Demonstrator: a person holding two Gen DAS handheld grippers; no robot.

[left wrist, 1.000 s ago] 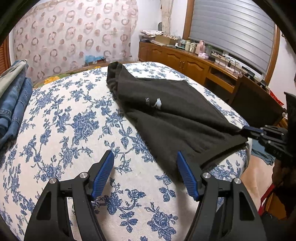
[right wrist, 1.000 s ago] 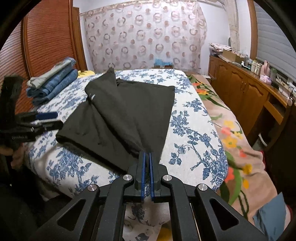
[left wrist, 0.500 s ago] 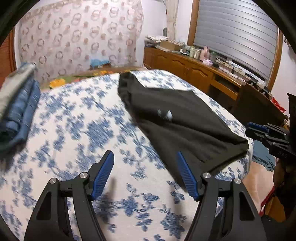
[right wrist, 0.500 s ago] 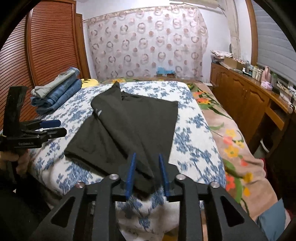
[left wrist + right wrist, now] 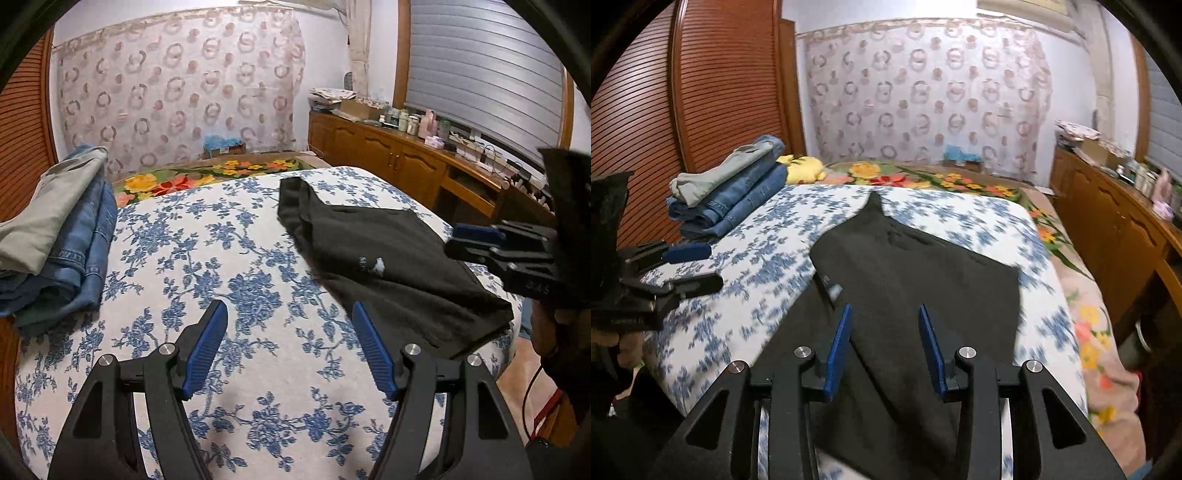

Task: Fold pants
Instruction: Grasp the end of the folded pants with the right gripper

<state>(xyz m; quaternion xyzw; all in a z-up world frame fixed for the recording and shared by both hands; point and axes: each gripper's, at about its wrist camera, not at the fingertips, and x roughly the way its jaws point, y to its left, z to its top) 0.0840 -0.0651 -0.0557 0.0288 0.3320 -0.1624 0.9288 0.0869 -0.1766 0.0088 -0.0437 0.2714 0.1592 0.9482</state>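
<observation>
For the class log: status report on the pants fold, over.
Left gripper open, empty. Right gripper opening, nothing gripped. Black pants folded on bed. Nothing in the way.

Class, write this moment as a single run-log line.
black pants: flat on bed | left gripper: open, empty | right gripper: opening, above pants, ungripped

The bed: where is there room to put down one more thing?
Free: the flowered cover between the stack of folded jeans and the black pants, and the near part under the left tool. Crowded: the jeans corner and the side where the pants lie.
</observation>
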